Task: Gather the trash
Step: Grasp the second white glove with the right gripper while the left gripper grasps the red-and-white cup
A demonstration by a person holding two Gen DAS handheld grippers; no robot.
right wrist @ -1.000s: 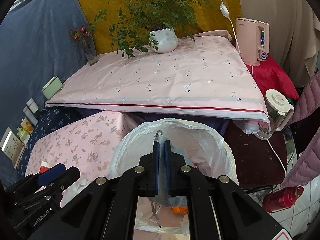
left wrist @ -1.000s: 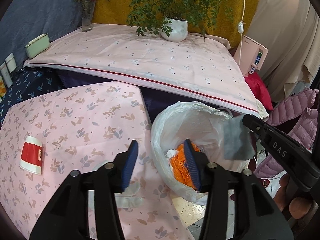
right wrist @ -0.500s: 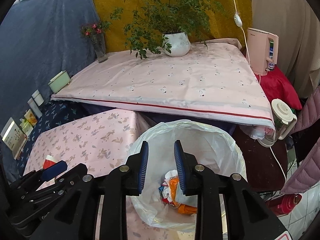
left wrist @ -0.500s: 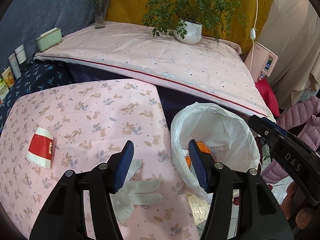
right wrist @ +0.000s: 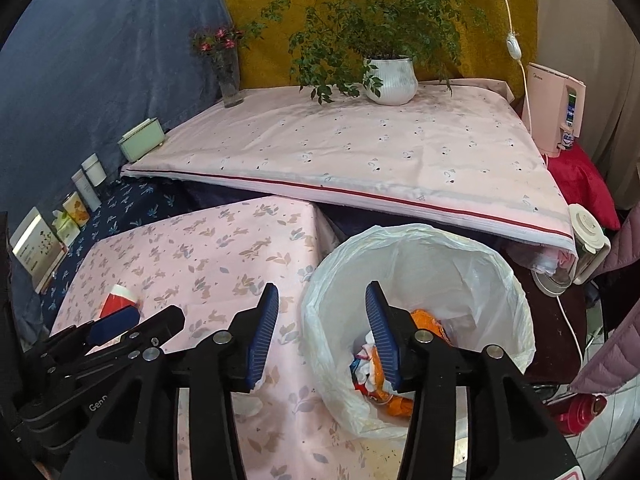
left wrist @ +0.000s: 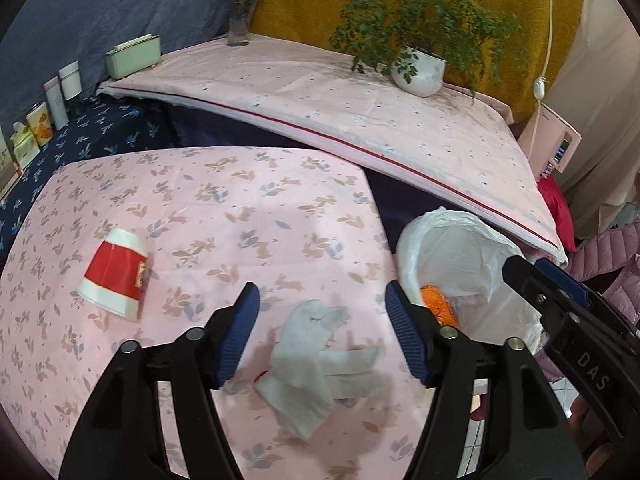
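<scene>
A crumpled white glove (left wrist: 312,352) lies on the pink leaf-print table (left wrist: 240,208). My left gripper (left wrist: 322,304) hangs over it with its jaws opening; the glove lies below and between them, untouched. A red-and-white paper cup (left wrist: 114,276) lies on its side to the left, and shows as the cup (right wrist: 116,300) in the right wrist view. A bin lined with a white bag (right wrist: 460,260) stands at the table's right edge, with orange and mixed trash (right wrist: 400,360) in it. My right gripper (right wrist: 322,300) hovers over the bin's near-left rim, jaws opening and holding nothing.
Behind is a higher table under a pale pink cloth (right wrist: 360,152), with a potted plant (right wrist: 390,80), a flower vase (right wrist: 228,80) and a green box (right wrist: 142,144). Cartons (right wrist: 76,212) line the left. A kettle (right wrist: 584,240), a pink appliance (right wrist: 556,108) and a red flask (right wrist: 576,412) stand to the right.
The right gripper went from shut on a thin grey scrap above the bin to open, and the scrap is gone from it. The left gripper moved left over the glove and widened.
</scene>
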